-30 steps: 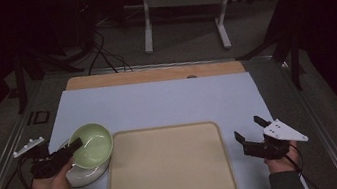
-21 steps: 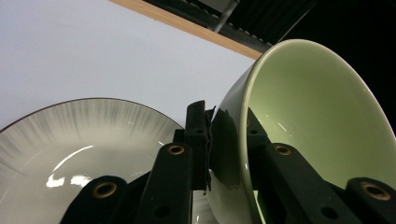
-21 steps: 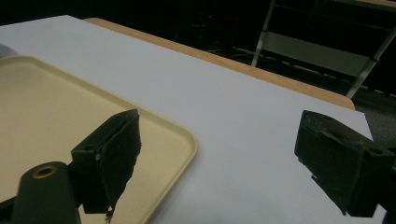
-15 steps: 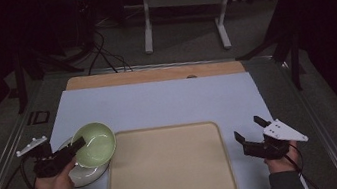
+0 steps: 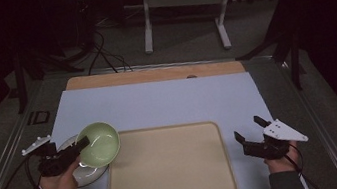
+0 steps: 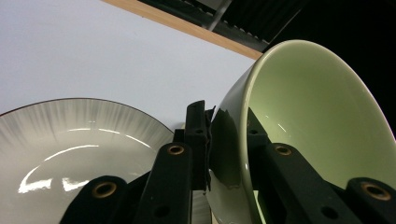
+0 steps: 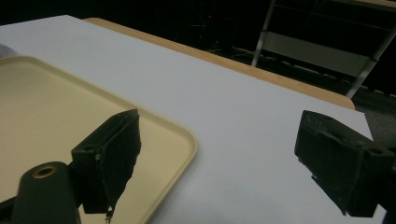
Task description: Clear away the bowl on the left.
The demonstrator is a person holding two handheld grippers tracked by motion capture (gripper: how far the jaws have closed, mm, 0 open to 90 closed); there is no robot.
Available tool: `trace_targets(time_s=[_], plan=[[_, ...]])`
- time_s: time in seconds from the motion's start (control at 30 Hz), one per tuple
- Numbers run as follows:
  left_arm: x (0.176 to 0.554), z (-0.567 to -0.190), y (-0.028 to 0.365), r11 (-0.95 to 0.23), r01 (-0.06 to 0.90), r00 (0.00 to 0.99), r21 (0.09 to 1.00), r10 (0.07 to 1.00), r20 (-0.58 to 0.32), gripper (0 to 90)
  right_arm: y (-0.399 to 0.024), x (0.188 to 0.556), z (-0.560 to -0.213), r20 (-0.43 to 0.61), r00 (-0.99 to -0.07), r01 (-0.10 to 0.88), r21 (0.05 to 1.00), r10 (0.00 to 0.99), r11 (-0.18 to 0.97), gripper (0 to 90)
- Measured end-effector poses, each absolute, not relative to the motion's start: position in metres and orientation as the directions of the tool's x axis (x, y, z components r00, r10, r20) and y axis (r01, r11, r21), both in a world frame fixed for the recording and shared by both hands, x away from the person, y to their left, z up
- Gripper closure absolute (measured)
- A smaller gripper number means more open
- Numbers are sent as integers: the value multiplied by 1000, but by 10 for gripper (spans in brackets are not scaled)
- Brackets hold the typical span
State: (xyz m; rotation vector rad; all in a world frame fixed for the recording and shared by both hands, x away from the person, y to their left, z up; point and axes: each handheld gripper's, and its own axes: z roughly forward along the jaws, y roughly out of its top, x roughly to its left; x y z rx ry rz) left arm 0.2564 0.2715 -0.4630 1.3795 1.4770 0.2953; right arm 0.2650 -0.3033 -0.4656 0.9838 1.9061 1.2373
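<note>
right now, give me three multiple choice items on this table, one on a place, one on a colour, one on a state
1. Where is the white plate?
A. left of the beige tray
B. on the tray
C. at the table's far edge

2. What colour is the bowl?
A. red
B. pale green
C. black

3. How do the right gripper's jaws stand?
A. shut on the tray
B. shut on the bowl
C. open, nothing between them

A: the plate lies beside the tray's left rim.
B: its inside is pale green.
C: a wide gap shows over bare table.
</note>
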Motion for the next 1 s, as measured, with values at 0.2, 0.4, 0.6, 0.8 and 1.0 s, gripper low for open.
trace_targets(time_s=[0.2,0.4,0.6,0.8,1.0], plan=[[257,-462,265,287,581,225,762,843,-489,794,-303,265,-466,-120,-505,238,933,855,272,139],[258,-463,259,278,585,233,762,842,-486,794,-303,265,-466,-120,-505,238,933,855,272,139],[259,-463,254,271,590,237,761,842,-484,794,-303,265,-466,-120,-504,238,933,856,271,139],[261,-464,249,264,592,247,761,840,-483,794,-303,265,-465,-119,-503,239,933,856,270,139],[262,-466,242,247,599,258,761,841,-476,794,-303,265,-466,-119,-502,239,933,856,269,140]])
